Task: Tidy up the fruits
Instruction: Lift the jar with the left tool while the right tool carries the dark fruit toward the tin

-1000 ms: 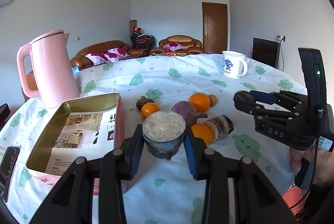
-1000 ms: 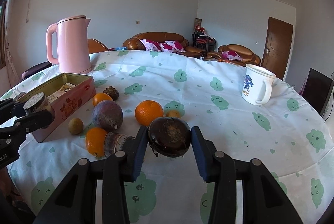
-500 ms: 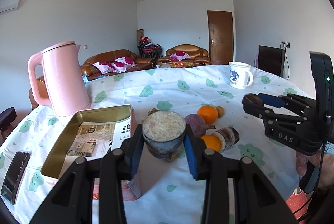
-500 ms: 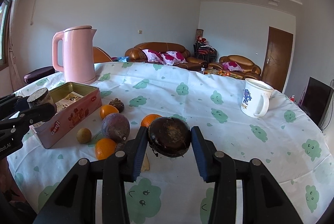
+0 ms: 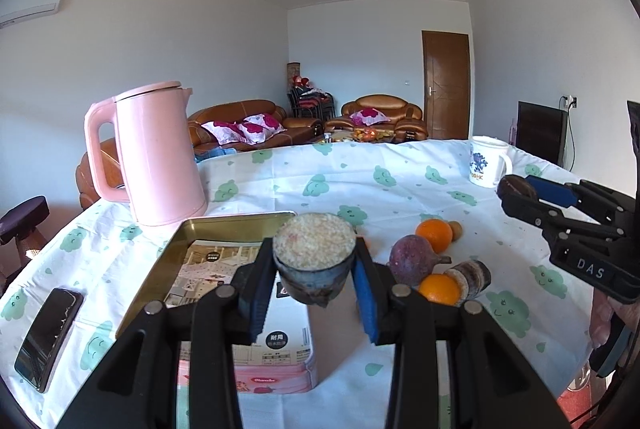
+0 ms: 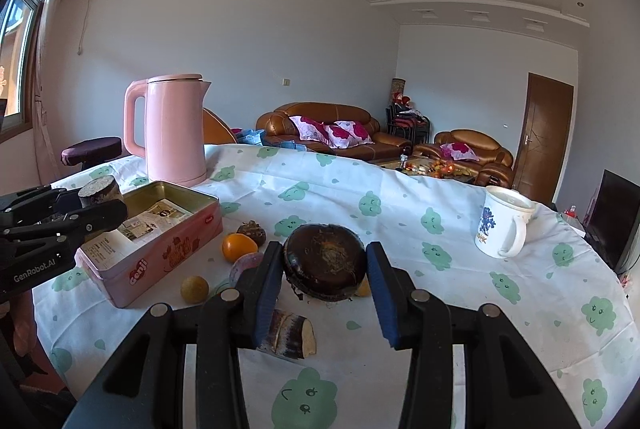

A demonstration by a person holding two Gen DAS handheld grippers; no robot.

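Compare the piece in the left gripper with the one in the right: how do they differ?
The left piece shows a pale, grainy cut face; the right piece is dark brown all over. The left piece looks like a stubby cylinder; the right piece is rounder and flatter. Both are clamped between blue-padded fingers, off the table.

From my left wrist camera, the open rectangular pink metal tin (image 5: 224,241) sits on the cloud-print tablecloth (image 5: 360,173) at seven o'clock of the fruit cluster. The tall pink plastic kettle (image 5: 156,157) stands behind it at eleven. The flat black phone (image 5: 48,337) lies left of the tin. The white ceramic mug (image 5: 486,165) stands at two o'clock, well apart.
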